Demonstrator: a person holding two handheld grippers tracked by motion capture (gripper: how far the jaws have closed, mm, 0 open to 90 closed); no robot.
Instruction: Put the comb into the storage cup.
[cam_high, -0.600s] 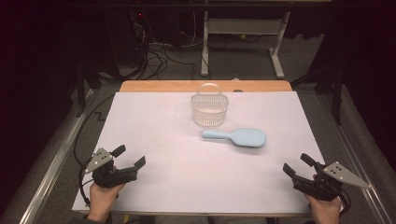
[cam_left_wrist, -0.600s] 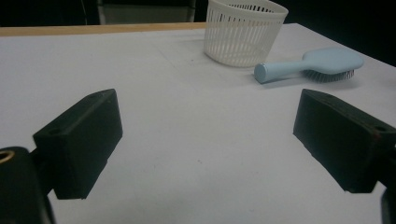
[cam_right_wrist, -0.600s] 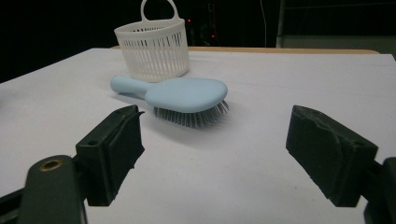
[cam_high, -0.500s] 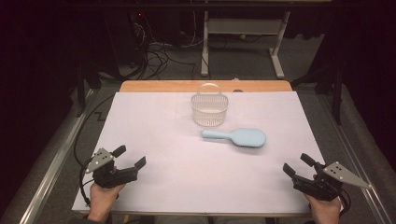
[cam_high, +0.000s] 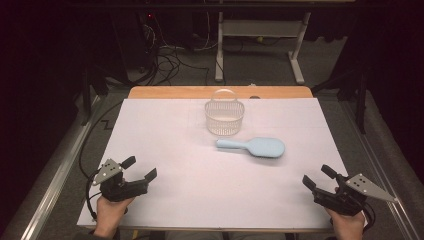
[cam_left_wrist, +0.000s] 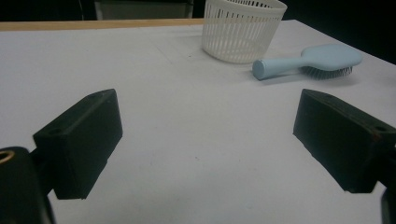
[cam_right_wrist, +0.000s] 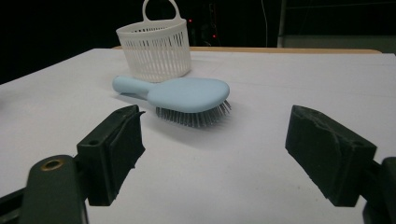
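Observation:
A light blue hairbrush (cam_high: 255, 147) lies bristles down near the middle of the white table top (cam_high: 165, 130), its handle pointing left. Just behind it stands a small white slatted basket (cam_high: 224, 116) with a loop handle. My left gripper (cam_high: 139, 168) rests open at the front left corner, held by a hand, with nothing between its jaws. My right gripper (cam_high: 319, 177) rests open at the front right corner, also with nothing between its jaws. The left gripper view shows the hairbrush (cam_left_wrist: 310, 62) and basket (cam_left_wrist: 242, 29) far ahead. The right gripper view has the hairbrush (cam_right_wrist: 180, 95) closer, ahead of the jaws, with the basket (cam_right_wrist: 155, 48) behind.
A wooden strip (cam_high: 220, 92) runs along the table's far edge. Beyond it the dark floor holds cables (cam_high: 165, 55) and a white desk frame (cam_high: 260, 40). Metal rails (cam_high: 60, 170) flank the table on both sides.

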